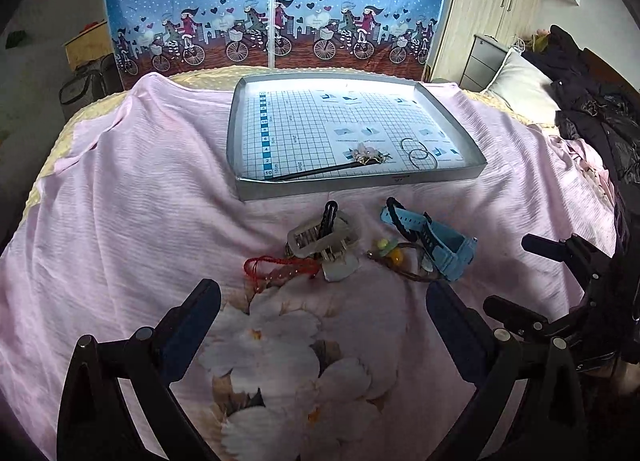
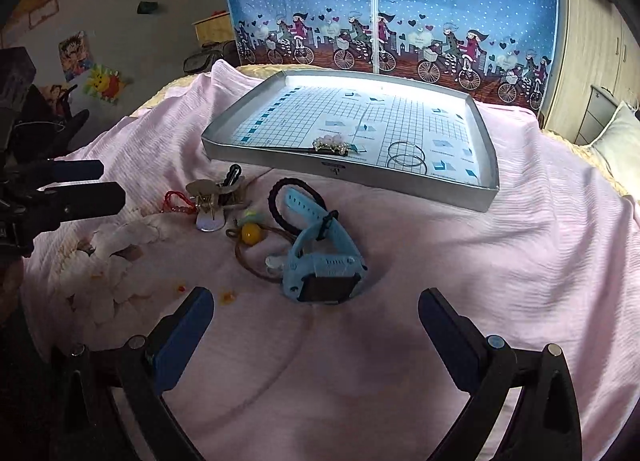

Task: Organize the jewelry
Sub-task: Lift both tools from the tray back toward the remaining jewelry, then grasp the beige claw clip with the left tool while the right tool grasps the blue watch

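Both our grippers, left (image 1: 323, 303) and right (image 2: 316, 307), hover spread wide and empty over the watch (image 2: 320, 265), hair clip (image 1: 324, 239) and red cord (image 1: 276, 265) beside the tray (image 1: 440, 177).

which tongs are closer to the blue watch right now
Right. The right tongs sit open just short of the blue watch; the left tongs hover open farther off, nearer the red cord.

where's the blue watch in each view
Left wrist view: the blue watch lies right of centre on the pink sheet, just in front of the tray's near wall.
Right wrist view: the blue watch sits near the middle, just ahead of the open right tool.
Shared landmark: the silver tray with the grid sheet, just behind the watch in both views.
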Demonstrator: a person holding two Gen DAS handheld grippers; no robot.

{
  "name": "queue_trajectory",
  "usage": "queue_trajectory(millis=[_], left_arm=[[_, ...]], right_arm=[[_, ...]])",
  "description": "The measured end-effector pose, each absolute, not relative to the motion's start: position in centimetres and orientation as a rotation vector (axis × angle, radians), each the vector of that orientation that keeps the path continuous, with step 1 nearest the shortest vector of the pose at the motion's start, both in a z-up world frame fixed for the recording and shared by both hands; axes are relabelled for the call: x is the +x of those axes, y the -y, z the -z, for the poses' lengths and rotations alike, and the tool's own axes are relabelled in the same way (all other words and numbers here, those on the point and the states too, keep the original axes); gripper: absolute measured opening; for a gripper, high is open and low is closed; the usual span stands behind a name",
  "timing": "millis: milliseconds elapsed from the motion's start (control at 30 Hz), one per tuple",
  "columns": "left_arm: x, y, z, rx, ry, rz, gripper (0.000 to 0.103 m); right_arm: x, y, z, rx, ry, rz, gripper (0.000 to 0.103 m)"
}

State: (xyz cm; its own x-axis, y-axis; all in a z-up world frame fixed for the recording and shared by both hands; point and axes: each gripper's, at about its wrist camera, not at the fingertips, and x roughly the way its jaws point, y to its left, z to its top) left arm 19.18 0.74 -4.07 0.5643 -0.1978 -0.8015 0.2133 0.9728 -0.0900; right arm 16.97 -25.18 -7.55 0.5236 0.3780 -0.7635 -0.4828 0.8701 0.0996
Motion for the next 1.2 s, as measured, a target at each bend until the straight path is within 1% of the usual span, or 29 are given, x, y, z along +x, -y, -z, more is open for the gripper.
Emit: queue_trajectory(millis=[100,133,200,267,300,467,567,600,633,667,833,1000,1067,1100,1200], left_arm=[[20.5,-1.2,5.0,-0.013,-0.939,0.260,0.094],[20.7,-1.4,5.1,-0.021,-0.938,0.266,0.089],[21.4,-1.4,5.7,-0.017,-0.945,0.276,0.079],[22.2,-1.0,6.2,0.012,-0.957,0.284,0.061],[22.5,-0.7,6.4,0.036,-0.958,0.289,0.059],[23.3,0.1,7.3,0.119,-0.934,0.337,0.057],[24.1,0.3,7.9,0.154,-0.931,0.360,0.056],[24.5,0.3,8.2,0.163,-0.938,0.366,0.054],[24.9,0.4,8.6,0.166,-0.950,0.371,0.047],[25.1,0.4,9.0,0.160,-0.965,0.377,0.040],[25.4,0.1,9.8,0.132,-1.004,0.410,0.030],[25.3,0.4,9.8,0.136,-0.993,0.420,0.026],[25.3,0.5,9.8,0.138,-0.992,0.416,0.016],[25.2,0.5,9.8,0.133,-0.993,0.414,0.014],[25.4,0.2,9.7,0.112,-0.999,0.411,0.012]], right_arm=[[18.1,25.5,8.2,-0.064,-0.900,-0.520,0.103],[18.3,25.6,8.3,-0.044,-0.904,-0.523,0.103],[18.9,25.8,8.6,-0.017,-0.907,-0.522,0.103],[19.5,25.8,8.9,0.001,-0.906,-0.526,0.101],[19.8,25.8,9.0,0.006,-0.905,-0.532,0.098],[21.0,25.8,9.8,0.027,-0.931,-0.552,0.091],[21.3,25.7,10.3,0.039,-0.950,-0.560,0.083],[21.4,25.7,10.4,0.044,-0.954,-0.563,0.079],[21.4,25.8,10.5,0.048,-0.958,-0.565,0.075],[21.4,25.8,10.5,0.053,-0.961,-0.567,0.074],[21.5,25.9,10.6,0.074,-0.969,-0.574,0.072],[21.4,25.7,10.9,0.062,-0.982,-0.569,0.072],[21.5,25.8,11.1,0.071,-0.985,-0.566,0.072],[21.5,25.9,11.1,0.080,-0.987,-0.564,0.072],[21.6,26.1,11.1,0.099,-0.988,-0.561,0.072]])
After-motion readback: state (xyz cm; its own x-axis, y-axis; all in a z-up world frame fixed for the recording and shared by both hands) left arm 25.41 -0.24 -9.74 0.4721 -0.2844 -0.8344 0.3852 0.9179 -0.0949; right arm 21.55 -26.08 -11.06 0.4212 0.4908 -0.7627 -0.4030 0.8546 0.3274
